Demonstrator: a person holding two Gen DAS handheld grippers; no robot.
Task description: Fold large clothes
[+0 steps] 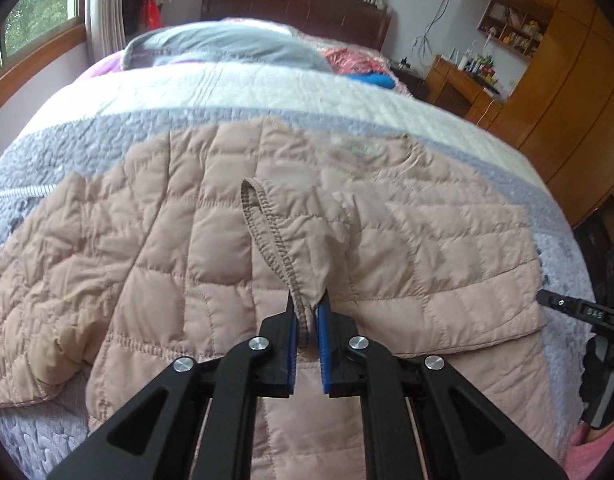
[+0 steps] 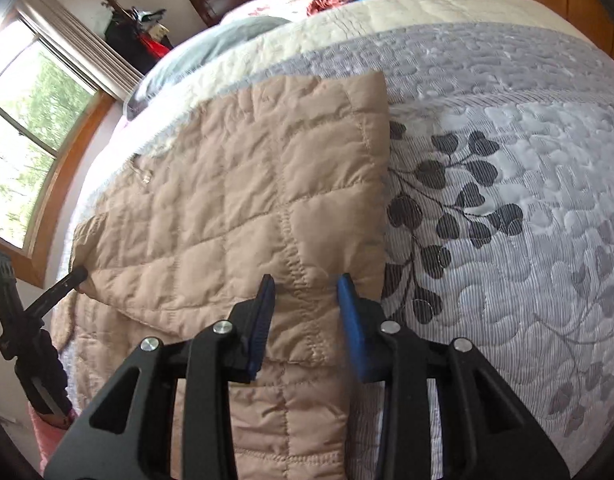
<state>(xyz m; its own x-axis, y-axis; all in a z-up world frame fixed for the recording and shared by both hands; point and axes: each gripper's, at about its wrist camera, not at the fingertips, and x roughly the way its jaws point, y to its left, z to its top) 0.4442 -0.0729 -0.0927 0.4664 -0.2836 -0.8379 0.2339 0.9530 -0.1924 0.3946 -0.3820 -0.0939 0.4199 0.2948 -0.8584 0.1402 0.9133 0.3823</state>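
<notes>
A beige quilted jacket (image 1: 211, 232) lies spread on the bed; it also shows in the right wrist view (image 2: 247, 184). My left gripper (image 1: 306, 312) is shut on the jacket's sleeve cuff (image 1: 267, 224), whose stitched hem loops up from the jaws over the jacket's middle. My right gripper (image 2: 306, 285) is open, its blue pads either side of the jacket's folded right edge near the corner, with fabric between them. The left gripper also shows at the left of the right wrist view (image 2: 63, 284), and the right gripper at the right of the left wrist view (image 1: 579, 308).
The bed has a grey-lilac quilted cover (image 2: 507, 208) with a dark leaf print. A grey pillow (image 1: 223, 48) and red and blue clothes (image 1: 363, 68) lie near the dark headboard (image 1: 295, 8). A wooden wardrobe (image 1: 567, 92) stands right, a window (image 2: 23, 128) left.
</notes>
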